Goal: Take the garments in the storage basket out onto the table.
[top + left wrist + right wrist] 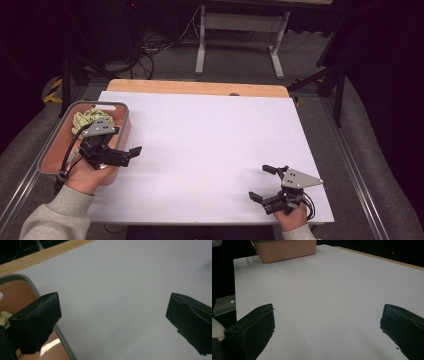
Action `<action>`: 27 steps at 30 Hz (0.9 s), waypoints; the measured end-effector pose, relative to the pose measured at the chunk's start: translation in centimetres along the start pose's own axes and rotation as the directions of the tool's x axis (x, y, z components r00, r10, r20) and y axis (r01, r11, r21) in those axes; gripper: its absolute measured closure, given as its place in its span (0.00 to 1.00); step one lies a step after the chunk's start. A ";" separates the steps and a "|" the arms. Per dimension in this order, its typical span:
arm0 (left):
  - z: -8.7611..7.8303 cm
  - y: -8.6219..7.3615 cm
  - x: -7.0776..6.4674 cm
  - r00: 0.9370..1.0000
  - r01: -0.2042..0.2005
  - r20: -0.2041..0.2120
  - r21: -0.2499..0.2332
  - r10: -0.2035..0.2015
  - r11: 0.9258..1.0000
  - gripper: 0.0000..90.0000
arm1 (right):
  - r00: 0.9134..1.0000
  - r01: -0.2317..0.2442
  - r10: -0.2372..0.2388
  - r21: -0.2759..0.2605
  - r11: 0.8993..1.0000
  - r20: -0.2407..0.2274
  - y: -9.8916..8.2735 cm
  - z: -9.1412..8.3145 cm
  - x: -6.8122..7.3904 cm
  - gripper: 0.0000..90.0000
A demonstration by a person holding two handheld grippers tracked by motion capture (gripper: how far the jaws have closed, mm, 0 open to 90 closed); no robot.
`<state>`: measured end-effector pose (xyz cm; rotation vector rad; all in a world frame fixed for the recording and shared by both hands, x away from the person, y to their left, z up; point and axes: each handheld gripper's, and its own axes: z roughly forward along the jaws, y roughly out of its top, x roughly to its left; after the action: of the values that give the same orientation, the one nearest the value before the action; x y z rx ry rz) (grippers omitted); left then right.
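A salmon tray [123, 131] with a grey rim stands at the left edge of the white sheet [210, 140]. In its far end lies a crumpled pale green bundle [87, 119]. My left gripper [125, 141] hovers over the tray's right rim and points right across the sheet, jaws open and empty. In the left gripper view the left gripper [113, 312] spans bare sheet, with the tray rim [32, 286] under its left jaw. My right gripper [259, 182] rests near the front right corner, open and empty. In the right gripper view the right gripper [327, 320] faces the tray [287, 250] across the sheet.
The white sheet covers a wooden tabletop whose far edge [200, 87] shows as a tan strip. Beyond it stand a white table frame [201, 45] and cables [155, 47] on a dark floor. Metal rails [350, 155] run along both sides of the table.
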<state>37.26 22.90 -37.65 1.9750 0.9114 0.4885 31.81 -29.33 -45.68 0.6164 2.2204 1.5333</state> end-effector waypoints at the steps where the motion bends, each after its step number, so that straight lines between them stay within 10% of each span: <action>1: 0.0 0.1 0.1 1.000 -0.007 -0.004 0.005 0.007 1.000 0.01 | 1.000 0.000 0.000 0.000 1.000 0.000 0.0 0.0 0.0 0.00; 16: -0.2 0.6 2.6 0.985 -0.099 -0.129 0.110 0.113 0.989 0.05 | 1.000 -0.002 0.002 0.001 1.000 -0.010 0.0 0.0 0.0 0.00; 27: 0.0 0.7 5.3 0.982 -0.033 -0.176 0.165 0.062 0.986 0.00 | 1.000 -0.007 0.007 0.005 1.000 -0.026 -0.1 0.2 0.0 0.00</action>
<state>41.06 26.69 -37.10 2.1289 1.0469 0.6475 31.90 -29.20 -45.82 0.6103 2.2441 1.5482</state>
